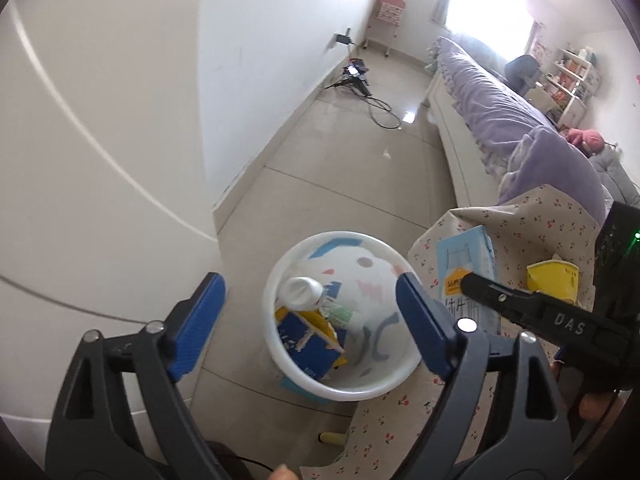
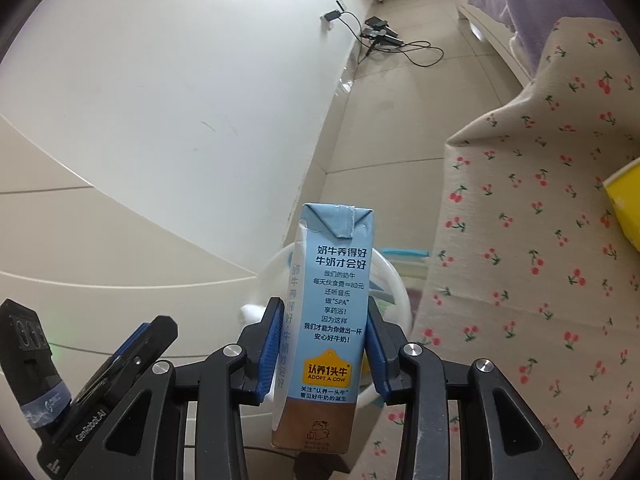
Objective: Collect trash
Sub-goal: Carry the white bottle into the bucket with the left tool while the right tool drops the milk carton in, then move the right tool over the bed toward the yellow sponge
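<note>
My right gripper (image 2: pixel 322 344) is shut on a light blue milk carton (image 2: pixel 328 312) and holds it upright beside the table edge, partly over the white trash bin (image 2: pixel 396 280) on the floor. The carton (image 1: pixel 468 264) and right gripper (image 1: pixel 472 280) also show in the left wrist view. My left gripper (image 1: pixel 310 320) is open and empty above the bin (image 1: pixel 340 388). The bin holds a white bottle (image 1: pixel 300 292) and a blue and yellow box (image 1: pixel 308 340). A yellow packet (image 1: pixel 554 280) lies on the cherry-print tablecloth (image 2: pixel 520 240).
White wardrobe doors (image 1: pixel 100 160) stand to the left. The tiled floor (image 1: pixel 360 160) runs back to a tripod with cables (image 1: pixel 356 76). A bed with a purple cover (image 1: pixel 500 112) stands on the right.
</note>
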Available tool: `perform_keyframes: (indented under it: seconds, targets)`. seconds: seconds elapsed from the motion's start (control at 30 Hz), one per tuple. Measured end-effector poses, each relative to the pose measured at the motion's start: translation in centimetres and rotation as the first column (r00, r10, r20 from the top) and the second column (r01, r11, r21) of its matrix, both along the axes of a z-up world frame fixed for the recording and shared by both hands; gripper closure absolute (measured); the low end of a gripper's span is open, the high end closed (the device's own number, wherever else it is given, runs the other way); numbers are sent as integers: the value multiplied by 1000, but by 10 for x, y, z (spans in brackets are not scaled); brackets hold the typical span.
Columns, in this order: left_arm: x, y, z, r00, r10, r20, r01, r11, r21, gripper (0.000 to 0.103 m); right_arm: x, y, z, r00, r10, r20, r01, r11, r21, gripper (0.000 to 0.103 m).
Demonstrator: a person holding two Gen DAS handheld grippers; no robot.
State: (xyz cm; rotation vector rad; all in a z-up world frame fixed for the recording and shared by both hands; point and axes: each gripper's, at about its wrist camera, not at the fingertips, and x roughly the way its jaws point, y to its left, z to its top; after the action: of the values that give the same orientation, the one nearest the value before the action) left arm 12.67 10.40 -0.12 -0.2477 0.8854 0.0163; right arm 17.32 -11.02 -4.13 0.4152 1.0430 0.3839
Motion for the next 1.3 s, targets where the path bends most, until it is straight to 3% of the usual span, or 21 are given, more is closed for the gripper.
perform_keyframes:
  seconds: [0.07,0.1,0.13,0.57,0.67,1.3]
  targets:
    - [-1,3,-1,1000,11,-12,-11,1000,6,5,-2,-2,1,1000,-6,5,6,1000,15,42]
    - [-3,3,-1,1000,15,-16,-15,1000,8,3,-3,-4,2,1000,-23,10,23,999,22,25]
    - [-3,3,-1,1000,16,-16,-16,1000,8,3,-6,-9,5,999,-46,23,46,999,26,22]
    - [-9,-18,3,998,-54,-31,54,999,-4,1,-19,-37,16,991,-137,-12,135,987,-83,22]
    - [-8,-26,4,997,-72,-32,72,997,-8,1,-24,-50,20,987,-158,-11,156,982,-107,17]
    - [-7,-97,12,975,-218,-34,217,975,-39,1,-67,-137,45,971,-230,60,238,945,-226,13]
